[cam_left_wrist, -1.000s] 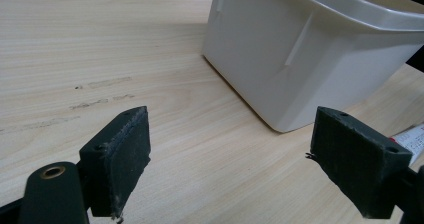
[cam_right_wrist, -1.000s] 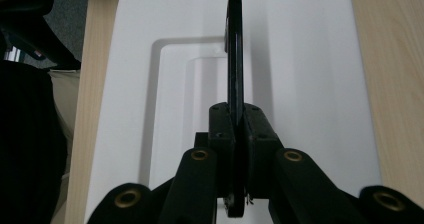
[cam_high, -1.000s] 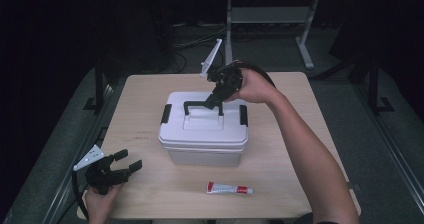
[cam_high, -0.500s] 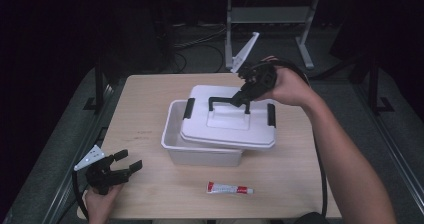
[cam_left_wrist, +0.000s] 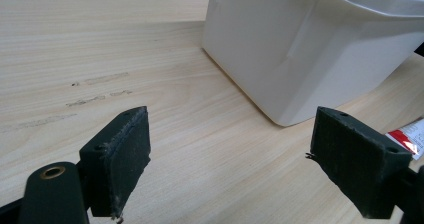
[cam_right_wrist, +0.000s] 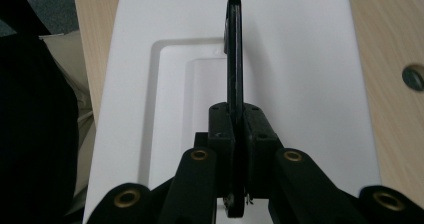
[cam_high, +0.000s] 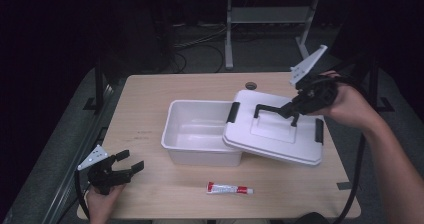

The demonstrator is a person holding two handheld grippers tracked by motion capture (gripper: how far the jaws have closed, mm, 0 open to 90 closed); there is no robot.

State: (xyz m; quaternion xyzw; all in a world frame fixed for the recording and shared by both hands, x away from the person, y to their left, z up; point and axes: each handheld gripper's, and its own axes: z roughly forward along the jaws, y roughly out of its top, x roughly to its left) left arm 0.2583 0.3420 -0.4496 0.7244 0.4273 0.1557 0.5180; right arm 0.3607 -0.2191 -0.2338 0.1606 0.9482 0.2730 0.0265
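Clamping the black handle (cam_high: 272,110) of the white lid (cam_high: 274,134), the right gripper (cam_high: 295,105) holds the lid tilted over the right end of the open white box (cam_high: 197,131); the lid's left edge overlaps the box's right rim while its right part hangs out over the wooden table (cam_high: 150,94). The right gripper view looks straight along the handle (cam_right_wrist: 234,49), which runs edge-on between the two jaws pressed together on it, with the lid's recessed top (cam_right_wrist: 175,109) spread beneath. That close grip is only a dark shape in the high view, which in turn gives the box's bare inside and the black latches (cam_high: 233,112) on the lid's ends.

A red-and-white tube (cam_high: 229,188) lies flat on the table just in front of the box, apart from it. The left gripper (cam_high: 125,165) sits low at the near left corner of the table in the person's hand, well apart from the box, its jaws wide apart around nothing. The left gripper view shows the box's outer wall (cam_left_wrist: 300,49) up close, the tube's red end (cam_left_wrist: 407,136) at the right edge, and wood grain between the two pads (cam_left_wrist: 122,149).
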